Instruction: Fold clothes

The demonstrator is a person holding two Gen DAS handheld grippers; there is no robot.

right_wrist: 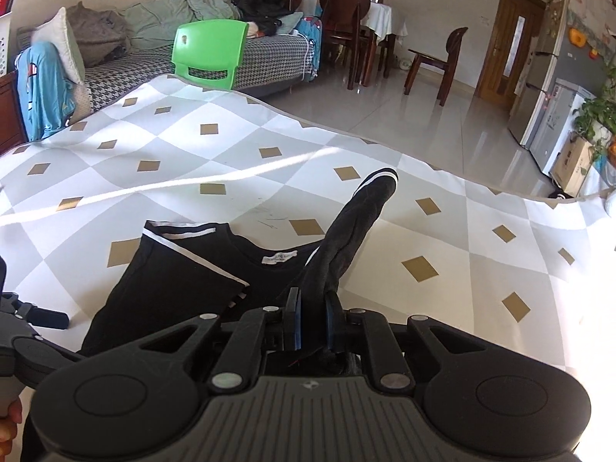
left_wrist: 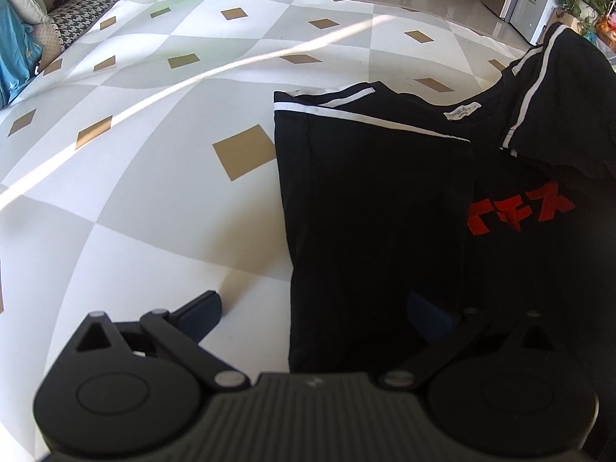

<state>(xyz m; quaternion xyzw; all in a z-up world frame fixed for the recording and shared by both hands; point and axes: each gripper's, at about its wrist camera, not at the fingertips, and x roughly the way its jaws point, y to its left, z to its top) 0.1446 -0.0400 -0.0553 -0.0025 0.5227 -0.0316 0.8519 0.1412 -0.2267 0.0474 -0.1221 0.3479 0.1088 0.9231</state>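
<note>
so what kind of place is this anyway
Most likely a home's living and dining room: a sofa heaped with bedding, wooden dining chairs on glossy tile, and a fridge. The black t-shirt lies on a diamond-patterned mat.

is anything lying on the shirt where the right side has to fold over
Nothing visible does. The right gripper pinches the lifted sleeve, and the black shirt lies bare, its left side already folded in.

A black T-shirt (left_wrist: 377,208) with white stripes along the shoulders and red lettering (left_wrist: 519,211) on the front lies on the patterned mat. One side is folded over the body, edge straight. A white label (right_wrist: 280,258) shows inside the neckline. The other sleeve (right_wrist: 358,223) stands lifted off the mat, bunched and tilted upward.
</note>
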